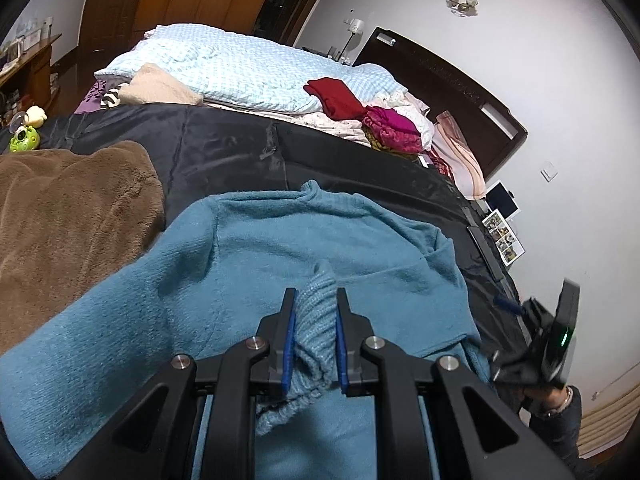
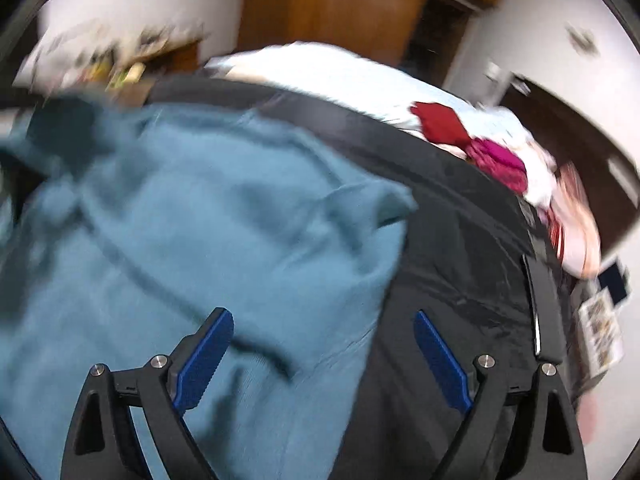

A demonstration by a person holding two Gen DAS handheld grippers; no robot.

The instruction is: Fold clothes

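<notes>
Looking along my left camera, I see a bed point(image 1: 224, 152) under a dark cover filling the frame. A blue sweater point(image 1: 280, 248) lies spread across its lower centre, beside a brown blanket point(image 1: 72, 208) at left. My left hand-held gripper point(image 1: 316, 320), bottom centre, is clamped on the sweater's ribbed cuff point(image 1: 318, 312). In the blurred right camera, my right hand-held gripper point(image 2: 324, 344) has its jaws spread wide, gripping nothing, over the sweater's edge at bottom centre.
</notes>
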